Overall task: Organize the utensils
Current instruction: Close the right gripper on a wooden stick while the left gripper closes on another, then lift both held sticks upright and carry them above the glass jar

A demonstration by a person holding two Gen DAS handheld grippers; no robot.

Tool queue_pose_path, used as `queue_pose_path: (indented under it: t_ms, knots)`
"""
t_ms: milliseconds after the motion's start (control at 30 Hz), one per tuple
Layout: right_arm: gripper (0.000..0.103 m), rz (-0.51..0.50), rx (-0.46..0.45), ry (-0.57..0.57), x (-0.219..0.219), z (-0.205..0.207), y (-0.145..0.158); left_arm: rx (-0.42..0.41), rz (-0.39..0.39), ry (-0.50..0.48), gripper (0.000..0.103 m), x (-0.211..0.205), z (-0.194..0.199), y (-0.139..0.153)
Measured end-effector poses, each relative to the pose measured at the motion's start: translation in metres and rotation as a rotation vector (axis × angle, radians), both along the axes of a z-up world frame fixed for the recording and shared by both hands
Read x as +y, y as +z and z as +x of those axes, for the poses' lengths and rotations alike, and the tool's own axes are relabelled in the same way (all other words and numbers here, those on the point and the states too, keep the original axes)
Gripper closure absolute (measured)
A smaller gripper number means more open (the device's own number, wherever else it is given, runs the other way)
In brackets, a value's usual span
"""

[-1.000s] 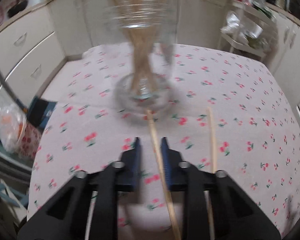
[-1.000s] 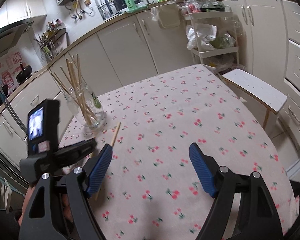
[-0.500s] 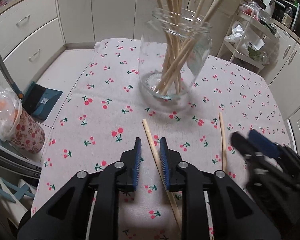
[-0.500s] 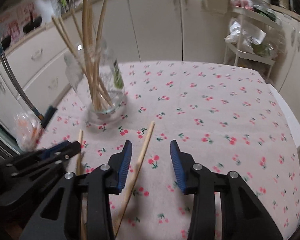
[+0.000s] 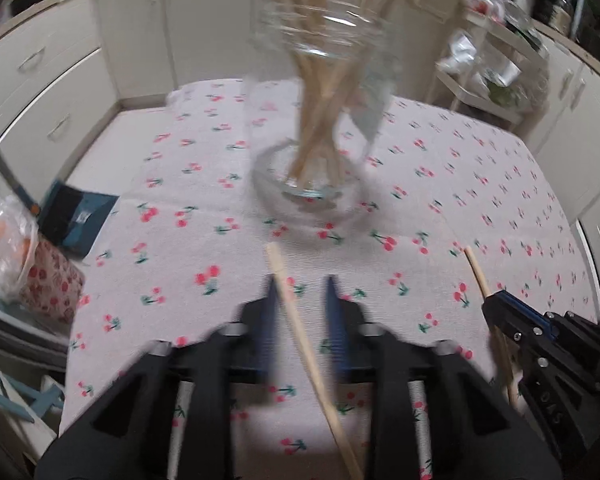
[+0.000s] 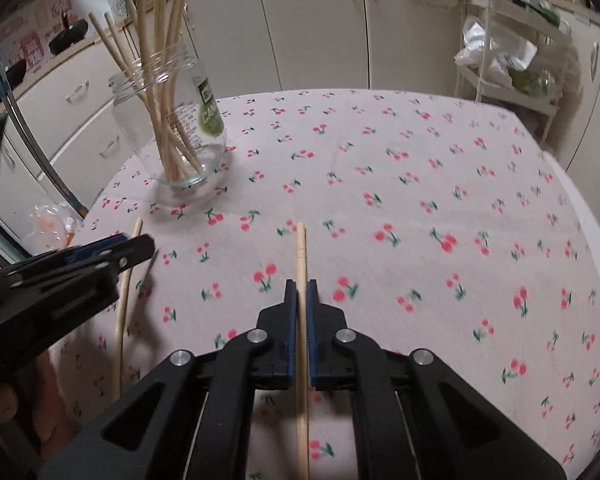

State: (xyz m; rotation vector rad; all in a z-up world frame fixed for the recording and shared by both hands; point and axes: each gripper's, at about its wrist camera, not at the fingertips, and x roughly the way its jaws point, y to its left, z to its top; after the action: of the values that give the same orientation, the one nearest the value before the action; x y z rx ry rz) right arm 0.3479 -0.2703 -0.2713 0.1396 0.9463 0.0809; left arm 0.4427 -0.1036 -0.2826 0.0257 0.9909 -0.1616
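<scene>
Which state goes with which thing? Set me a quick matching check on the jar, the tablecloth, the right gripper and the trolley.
Things:
1 glass jar
2 tablecloth
3 right gripper
4 white trolley

States:
a cherry print
b loaded, beside the cabinets
c shut on a chopstick
d upright, holding a bundle of sticks

Pairs: 1-d, 2-a, 3-c, 4-b.

The right gripper's jaws have just been closing, with the chopstick between them.
</scene>
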Motion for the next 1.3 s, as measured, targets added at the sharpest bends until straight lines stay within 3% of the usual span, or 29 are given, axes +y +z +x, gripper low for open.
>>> queue_pose_path:
  t_ms: [133,233,333,367,400,600,667,800,1033,1300]
  knots:
    - [0.097,-0.015,0.016,0.013,0.001,0.008,0.003,0.025,-0.021,-0.05,0.097,-0.007,0.001,0.002]
    - [0.082,-0.031,0.016,0.033,0.004,0.016,0.004,0.035,-0.005,-0.05,0.096,-0.008,0.002,0.002]
    - [0.081,-0.087,0.013,0.045,0.012,0.018,0.002,0.031,0.015,-0.062,0.096,-0.011,0.004,0.001]
    - [0.088,-0.091,0.01,0.044,0.012,0.018,0.002,0.027,0.028,-0.066,0.095,-0.012,0.003,0.0]
    - [0.097,-0.076,0.011,0.043,0.011,0.018,0.002,0.021,0.043,-0.076,0.096,-0.015,0.003,0.0]
    - [0.097,0.149,-0.012,-0.037,-0.012,0.009,0.01,0.004,-0.041,-0.091,0.098,-0.006,-0.001,0.011]
    - [0.097,0.251,-0.091,-0.07,-0.02,-0.002,0.025,-0.037,-0.089,-0.078,0.098,0.004,-0.007,0.025]
    - [0.097,0.351,-0.255,-0.109,-0.022,-0.017,0.063,-0.16,-0.174,-0.067,0.098,0.019,-0.02,0.063]
    - [0.097,0.372,-0.526,-0.161,-0.014,-0.025,0.136,-0.423,-0.331,-0.012,0.098,0.046,-0.026,0.146]
    - [0.097,0.373,-0.75,-0.19,0.001,-0.014,0.192,-0.585,-0.415,0.073,0.098,0.065,-0.002,0.197]
